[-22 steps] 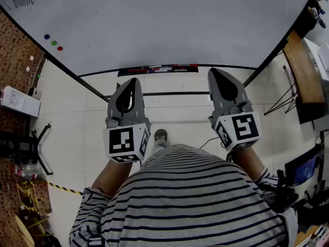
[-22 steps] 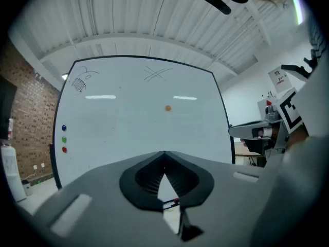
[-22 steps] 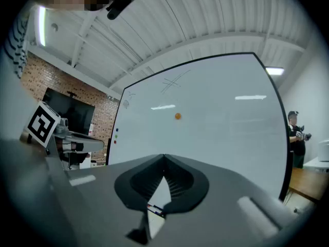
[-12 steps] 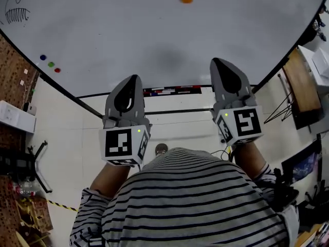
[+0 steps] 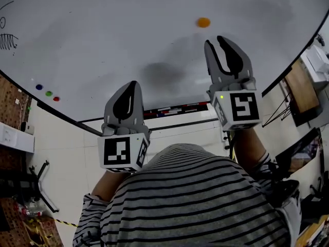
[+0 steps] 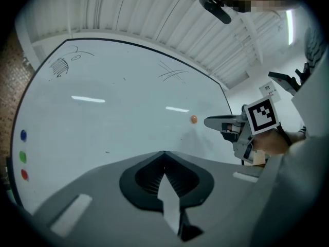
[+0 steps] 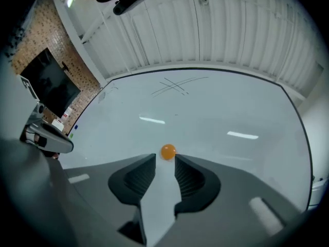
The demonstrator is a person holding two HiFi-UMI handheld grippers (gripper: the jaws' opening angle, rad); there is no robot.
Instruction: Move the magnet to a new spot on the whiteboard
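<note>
Item one: orange magnet (image 5: pixel 203 22) — stuck on the whiteboard (image 5: pixel 128 35), untouched, with your right gripper (image 5: pixel 222 39) just short of the magnet, its jaws parted, nothing between them, and the gap lined up on the magnet. Item two: your left gripper (image 5: pixel 131 84) — well away from the magnet, lower and to its left in the head view, jaws closed together and empty. Item three: blue, green and red dots (image 5: pixel 48 93), far left of the magnet by the whiteboard's edge.
</note>
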